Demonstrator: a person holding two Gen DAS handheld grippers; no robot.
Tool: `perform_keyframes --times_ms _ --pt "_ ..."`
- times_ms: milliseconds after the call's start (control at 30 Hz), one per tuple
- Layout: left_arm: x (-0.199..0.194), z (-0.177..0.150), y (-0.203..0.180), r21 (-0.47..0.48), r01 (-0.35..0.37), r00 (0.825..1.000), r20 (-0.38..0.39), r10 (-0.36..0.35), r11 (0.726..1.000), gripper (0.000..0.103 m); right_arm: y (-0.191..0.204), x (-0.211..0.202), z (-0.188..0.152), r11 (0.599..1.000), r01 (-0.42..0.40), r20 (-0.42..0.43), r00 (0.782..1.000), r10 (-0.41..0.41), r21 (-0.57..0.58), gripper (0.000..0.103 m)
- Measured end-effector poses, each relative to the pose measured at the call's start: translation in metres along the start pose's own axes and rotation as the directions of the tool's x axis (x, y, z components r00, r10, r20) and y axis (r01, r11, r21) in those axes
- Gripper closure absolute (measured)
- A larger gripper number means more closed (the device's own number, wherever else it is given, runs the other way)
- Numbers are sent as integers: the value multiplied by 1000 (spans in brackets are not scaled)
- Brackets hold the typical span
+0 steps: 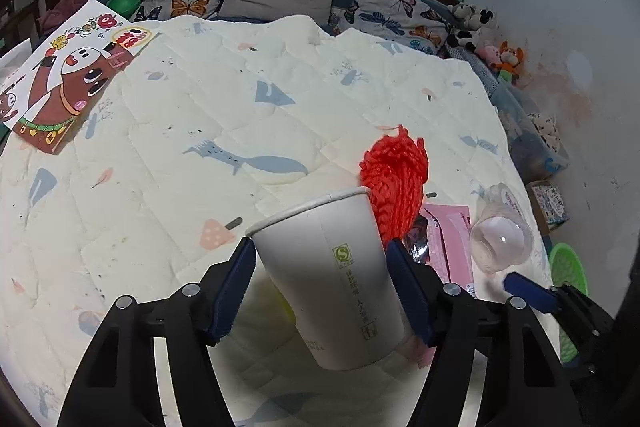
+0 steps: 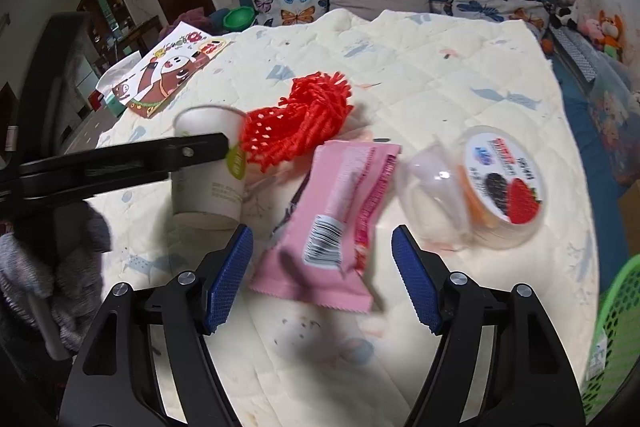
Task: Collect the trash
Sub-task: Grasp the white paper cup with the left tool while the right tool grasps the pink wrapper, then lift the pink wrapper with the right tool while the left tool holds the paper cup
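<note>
Quilted bed carrying scattered trash.
Left gripper (image 1: 322,281) fingers are grasping the paper cup (image 1: 332,279); right gripper (image 2: 322,281) fingers are hanging released over the pink wrapper (image 2: 332,223).

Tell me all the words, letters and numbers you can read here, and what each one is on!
"S": green square logo on the paper cup.
Chinese writing below that logo: too small to read.
Pink wrapper: a barcode, digits blurred.
Lid of the clear plastic tub: fruit pictures with red and blue print, too blurred to read.
Cartoon poster: red characters, unreadable.
</note>
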State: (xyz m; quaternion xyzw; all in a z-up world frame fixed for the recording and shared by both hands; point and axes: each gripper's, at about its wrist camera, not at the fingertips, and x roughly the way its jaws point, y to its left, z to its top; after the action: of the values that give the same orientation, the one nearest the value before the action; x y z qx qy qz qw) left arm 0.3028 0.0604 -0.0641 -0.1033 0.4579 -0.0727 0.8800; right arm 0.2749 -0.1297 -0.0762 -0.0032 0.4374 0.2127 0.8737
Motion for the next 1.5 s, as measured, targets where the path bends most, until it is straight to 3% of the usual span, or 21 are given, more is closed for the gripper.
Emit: perform_keyframes --times_ms 367,533,733,1167,1200,1233,1400,1500 --pt "-27 2 21 -8 36 999 36 -36 999 42 5 36 5 999 36 -50 998 -35 12 31" --pt "-32 -1 20 4 45 998 40 -45 999 42 6 40 0 998 65 -59 996 -65 -2 42" --pt "-40 -7 9 33 59 997 40 -60 998 42 5 22 -6 999 41 -42 998 -41 3 53" --pt "-70 -22 -34 103 98 992 67 -105 990 42 -3 -37 -44 999 21 2 1000 -21 27 63" --pt "-71 -23 -38 109 97 992 70 -105 989 42 -3 -39 -46 999 24 4 1000 -25 28 73" --pt "-73 -24 -41 114 97 992 72 -106 989 42 -5 -43 -49 999 20 2 1000 -21 34 76" --pt "-81 -29 -57 137 112 989 78 -124 984 42 -15 -54 -61 998 20 4 1000 -20 60 76" --pt "-83 -32 -60 143 111 989 82 -123 983 42 -17 -57 -64 997 10 15 1000 -11 81 55"
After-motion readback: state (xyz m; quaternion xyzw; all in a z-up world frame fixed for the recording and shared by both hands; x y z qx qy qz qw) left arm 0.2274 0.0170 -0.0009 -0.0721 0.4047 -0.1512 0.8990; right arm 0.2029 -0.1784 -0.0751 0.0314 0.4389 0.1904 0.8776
